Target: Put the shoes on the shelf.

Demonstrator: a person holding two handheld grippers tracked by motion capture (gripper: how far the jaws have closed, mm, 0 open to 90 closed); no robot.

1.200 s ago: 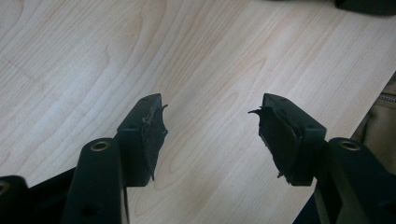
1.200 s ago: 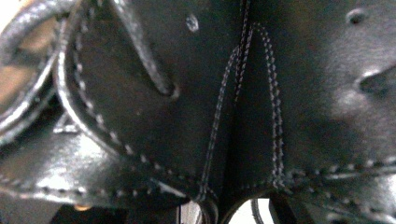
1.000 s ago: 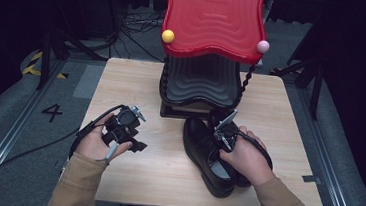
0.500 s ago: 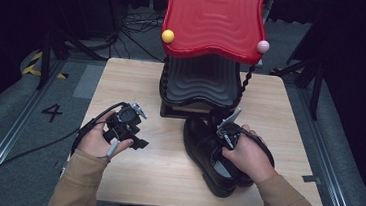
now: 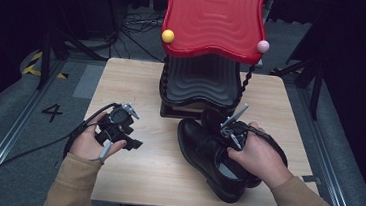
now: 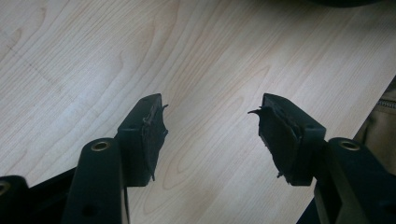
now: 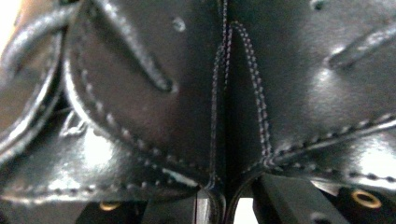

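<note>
Together, the black shoes [image 5: 216, 158] are pinched at their inner sides by the right gripper [image 5: 232, 132], its jaws just closed on them for lifting as one pair, while the left gripper [image 5: 118, 130] waits with jaws apart.

Pale wood-grain tabletop [image 5: 129, 178], smooth and matt, probably laminate, with fine streaks up close. Black leather shoes [image 5: 216, 161], polished to a soft shine, neat rows of stitching along the seams and a thin glossy lace lying across the upper. Bright red glossy plastic rack top [image 5: 213, 20] with a rippled surface, plus a darker ribbed black shelf [image 5: 200, 82] under it, less shiny. Left tool [image 6: 210, 126] in matt black plastic, brass-looking rivets, worn rubbery pads with frayed edges. Tan cloth sleeves [image 5: 70, 188], soft and matt.
</note>
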